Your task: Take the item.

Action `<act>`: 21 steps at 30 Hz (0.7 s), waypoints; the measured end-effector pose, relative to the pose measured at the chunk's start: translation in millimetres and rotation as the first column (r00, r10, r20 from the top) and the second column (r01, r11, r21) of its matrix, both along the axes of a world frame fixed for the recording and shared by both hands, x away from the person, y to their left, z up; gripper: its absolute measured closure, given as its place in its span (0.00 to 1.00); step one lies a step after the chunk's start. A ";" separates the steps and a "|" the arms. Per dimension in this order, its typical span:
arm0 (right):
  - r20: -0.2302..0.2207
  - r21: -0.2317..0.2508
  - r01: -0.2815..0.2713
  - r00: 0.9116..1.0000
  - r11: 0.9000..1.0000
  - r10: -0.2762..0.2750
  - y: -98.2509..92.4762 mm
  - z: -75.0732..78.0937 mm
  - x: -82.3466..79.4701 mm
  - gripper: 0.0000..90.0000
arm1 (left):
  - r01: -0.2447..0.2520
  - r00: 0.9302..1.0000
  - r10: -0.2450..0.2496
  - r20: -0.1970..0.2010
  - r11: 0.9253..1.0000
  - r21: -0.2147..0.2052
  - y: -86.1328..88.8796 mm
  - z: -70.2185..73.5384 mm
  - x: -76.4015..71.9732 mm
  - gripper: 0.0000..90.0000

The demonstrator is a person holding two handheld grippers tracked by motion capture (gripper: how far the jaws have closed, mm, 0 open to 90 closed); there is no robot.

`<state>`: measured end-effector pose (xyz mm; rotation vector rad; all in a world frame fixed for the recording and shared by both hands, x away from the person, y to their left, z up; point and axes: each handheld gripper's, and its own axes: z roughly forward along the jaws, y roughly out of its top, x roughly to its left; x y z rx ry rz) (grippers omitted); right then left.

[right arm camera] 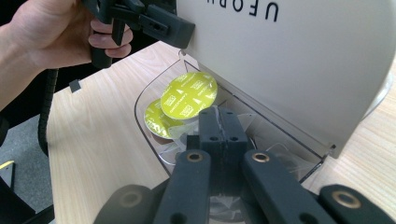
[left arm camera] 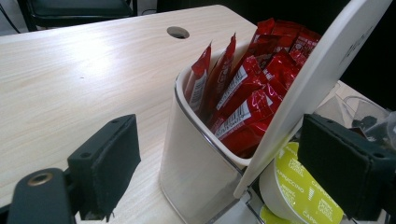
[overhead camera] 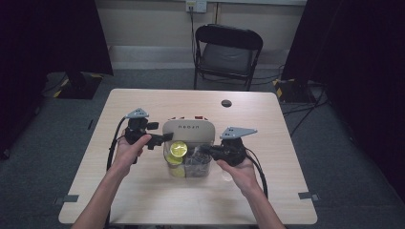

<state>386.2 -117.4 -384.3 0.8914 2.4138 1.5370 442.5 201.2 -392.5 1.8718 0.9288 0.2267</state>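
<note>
Nearest the person, the right gripper (right arm camera: 219,122) has its jaws pressed together over the clear compartment, seemingly pinching a thin transparent wrapper beside the yellow-green capsules (right arm camera: 189,99); I would lift it straight up, slowly, clear of the compartment wall. Beyond it the left gripper (overhead camera: 160,139), jaws spread, props the white lid (left arm camera: 322,74) up. Red sachets (left arm camera: 247,93) fill the rear compartment, with bare table (overhead camera: 143,102) around.

A black folding chair (overhead camera: 228,50) was parked well beyond the left gripper (overhead camera: 164,138), past the table's far edge. A round cable hole (overhead camera: 226,103) was cut into the tabletop (overhead camera: 143,102), ahead of the right gripper (overhead camera: 204,149).
</note>
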 end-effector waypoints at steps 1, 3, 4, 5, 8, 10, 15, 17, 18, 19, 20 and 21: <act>0.001 -0.002 0.001 1.000 1.000 -0.001 -0.6 0.7 -0.3 1.00 | 0.000 1.000 0.000 0.000 1.000 0.001 0.0 0.2 -0.1 0.14; 0.003 0.002 0.002 1.000 1.000 -0.002 -1.4 1.9 -1.0 1.00 | -0.004 1.000 0.004 -0.001 1.000 0.005 -0.3 0.5 -0.4 0.14; 0.005 0.005 0.002 1.000 1.000 -0.002 -2.0 2.6 -1.3 1.00 | -0.003 1.000 0.003 -0.001 1.000 0.006 0.0 0.5 -0.2 0.14; 0.007 0.004 0.000 1.000 1.000 0.000 -2.6 3.2 -1.6 1.00 | -0.003 1.000 0.003 -0.002 1.000 0.006 0.0 0.4 -0.2 0.14; 0.009 0.006 0.001 1.000 1.000 -0.001 -4.5 5.0 -2.6 1.00 | 0.000 1.000 0.000 -0.001 1.000 0.001 0.1 0.1 0.2 0.14; 0.010 0.012 0.002 1.000 1.000 -0.002 -5.8 5.8 -2.8 1.00 | 0.000 1.000 0.000 -0.002 1.000 0.000 0.2 0.0 0.2 0.14; 0.014 0.015 0.009 1.000 1.000 -0.009 -10.7 8.3 -4.4 1.00 | 0.000 1.000 0.000 -0.004 1.000 -0.004 -0.1 -0.2 0.3 0.14; 0.018 0.015 0.013 1.000 1.000 -0.014 -13.9 9.5 -5.7 1.00 | -0.001 1.000 0.001 -0.004 1.000 0.000 -0.1 -0.1 0.2 0.14; 0.019 0.018 0.017 1.000 1.000 -0.017 -15.7 10.2 -6.5 1.00 | -0.002 1.000 0.002 -0.005 1.000 0.002 -0.3 0.0 0.1 0.14; 0.021 0.019 0.020 1.000 1.000 -0.020 -17.8 10.8 -7.2 1.00 | -0.001 1.000 0.001 -0.005 1.000 0.005 -0.3 -0.1 0.2 0.14; 0.021 0.020 0.023 1.000 1.000 -0.023 -19.8 11.5 -8.0 1.00 | -0.001 1.000 0.001 -0.005 1.000 0.005 -0.5 -0.1 0.1 0.14; 0.022 0.022 0.026 0.999 0.999 -0.027 -22.0 12.0 -8.6 1.00 | 0.000 1.000 0.000 -0.007 1.000 0.004 -0.6 -0.1 0.2 0.14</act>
